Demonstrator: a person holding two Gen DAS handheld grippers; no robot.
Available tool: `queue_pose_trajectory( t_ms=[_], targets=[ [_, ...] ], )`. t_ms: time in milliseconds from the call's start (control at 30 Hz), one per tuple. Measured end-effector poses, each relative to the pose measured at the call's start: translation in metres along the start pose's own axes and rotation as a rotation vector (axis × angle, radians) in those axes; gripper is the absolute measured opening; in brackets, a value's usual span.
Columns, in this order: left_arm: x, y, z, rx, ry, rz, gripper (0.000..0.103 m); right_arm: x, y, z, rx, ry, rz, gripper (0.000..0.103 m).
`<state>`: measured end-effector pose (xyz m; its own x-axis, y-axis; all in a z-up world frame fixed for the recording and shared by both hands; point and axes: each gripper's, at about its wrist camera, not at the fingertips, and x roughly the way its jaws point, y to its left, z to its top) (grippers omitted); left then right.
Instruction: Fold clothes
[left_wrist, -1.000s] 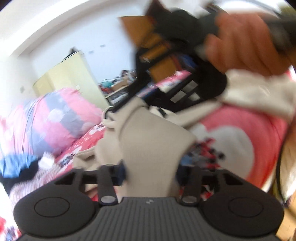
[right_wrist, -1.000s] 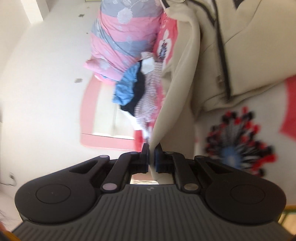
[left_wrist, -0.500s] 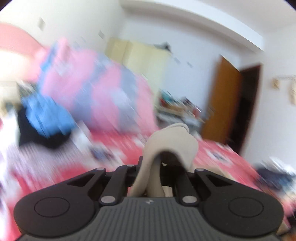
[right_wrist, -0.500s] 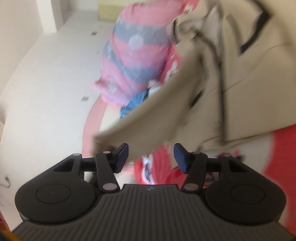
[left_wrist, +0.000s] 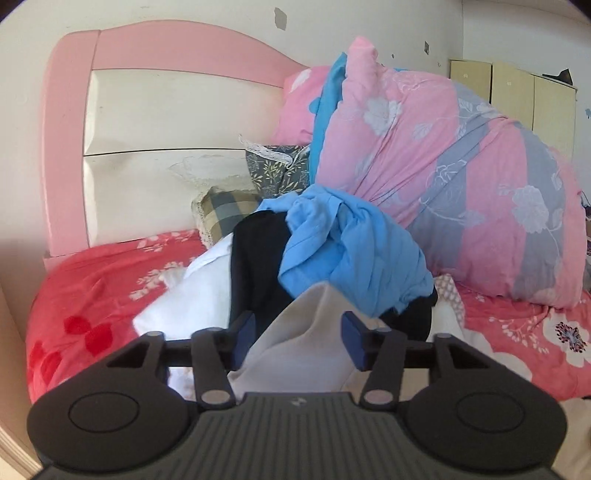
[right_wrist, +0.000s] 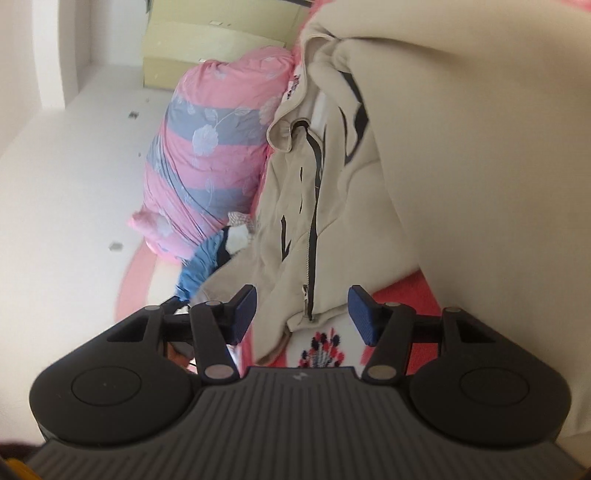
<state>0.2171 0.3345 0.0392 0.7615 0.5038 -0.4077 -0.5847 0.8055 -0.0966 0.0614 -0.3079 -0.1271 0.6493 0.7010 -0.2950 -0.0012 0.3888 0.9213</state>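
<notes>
A beige zip hoodie with dark trim (right_wrist: 306, 206) lies spread on the red floral bedsheet (right_wrist: 402, 295) in the right wrist view, which is rolled sideways. My right gripper (right_wrist: 302, 314) is open just above the hoodie's hem and zip end, holding nothing. In the left wrist view my left gripper (left_wrist: 300, 341) is open, and a fold of the beige fabric (left_wrist: 306, 350) lies loose between its blue fingers (left_wrist: 354, 341). Beyond it is a pile of clothes: a blue garment (left_wrist: 351, 251), a black one (left_wrist: 258, 266) and a white one (left_wrist: 199, 291).
A big pink and grey floral quilt bundle (left_wrist: 461, 177) leans at the right of the bed. The pink headboard (left_wrist: 155, 122) and small cushions (left_wrist: 229, 210) stand at the back. A cream wardrobe (left_wrist: 517, 96) is against the far wall.
Both grippers have opened: the right one let go of the hoodie edge it pinched, and the left released its grip on the beige fabric. The left view has swung round towards the headboard.
</notes>
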Motion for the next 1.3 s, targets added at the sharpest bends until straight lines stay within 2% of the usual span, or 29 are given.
queue_pose_trajectory(
  t_ms=[67, 133, 233, 300, 433, 567, 633, 733, 800, 867, 900, 933, 1000, 1167, 1233, 1300],
  targets=[
    [-0.03, -0.004, -0.008, 0.035, -0.008, -0.071, 0.061, -0.002, 0.01, -0.002, -0.076, 0.012, -0.034, 0.055],
    [-0.061, -0.008, -0.015, 0.07, -0.017, -0.143, 0.07, -0.007, 0.024, -0.009, -0.181, 0.029, -0.086, 0.055],
    [-0.111, -0.032, -0.043, 0.17, 0.001, -0.331, 0.077, -0.019, 0.043, -0.026, -0.34, 0.044, -0.192, 0.055],
    [-0.141, -0.053, -0.066, 0.246, 0.035, -0.463, 0.08, -0.037, 0.052, -0.037, -0.417, 0.024, -0.26, 0.055],
    [-0.189, -0.101, -0.132, 0.368, 0.158, -0.707, 0.082, -0.103, 0.049, -0.045, -0.41, -0.123, -0.341, 0.055],
    [-0.224, -0.149, -0.204, 0.483, 0.272, -0.862, 0.082, -0.16, 0.024, -0.043, -0.311, -0.274, -0.427, 0.063],
    [-0.236, -0.167, -0.234, 0.549, 0.288, -0.894, 0.082, -0.173, 0.001, -0.042, -0.255, -0.288, -0.466, 0.063],
    [-0.257, -0.187, -0.262, 0.617, 0.257, -0.903, 0.082, -0.162, -0.029, -0.042, -0.195, -0.237, -0.514, 0.063],
    [-0.267, -0.196, -0.273, 0.648, 0.229, -0.898, 0.082, -0.152, -0.043, -0.044, -0.172, -0.187, -0.505, 0.063],
    [-0.276, -0.204, -0.279, 0.67, 0.203, -0.888, 0.082, -0.147, -0.041, -0.051, -0.221, -0.164, -0.508, 0.059],
    [-0.279, -0.208, -0.28, 0.673, 0.198, -0.888, 0.082, -0.146, -0.042, -0.052, -0.219, -0.149, -0.482, 0.047],
    [-0.282, -0.211, -0.281, 0.675, 0.194, -0.89, 0.082, -0.146, -0.043, -0.053, -0.206, -0.132, -0.446, 0.028],
    [-0.284, -0.218, -0.284, 0.673, 0.197, -0.893, 0.082, -0.146, -0.047, -0.053, -0.172, -0.107, -0.373, 0.013],
    [-0.286, -0.23, -0.287, 0.681, 0.204, -0.87, 0.082, -0.146, -0.043, -0.051, -0.206, -0.142, -0.293, 0.006],
    [-0.287, -0.233, -0.288, 0.688, 0.206, -0.858, 0.082, -0.156, -0.022, -0.045, -0.279, -0.191, -0.269, 0.005],
    [-0.288, -0.234, -0.287, 0.69, 0.201, -0.859, 0.082, -0.17, 0.002, -0.025, -0.41, -0.262, -0.322, 0.005]
  ],
)
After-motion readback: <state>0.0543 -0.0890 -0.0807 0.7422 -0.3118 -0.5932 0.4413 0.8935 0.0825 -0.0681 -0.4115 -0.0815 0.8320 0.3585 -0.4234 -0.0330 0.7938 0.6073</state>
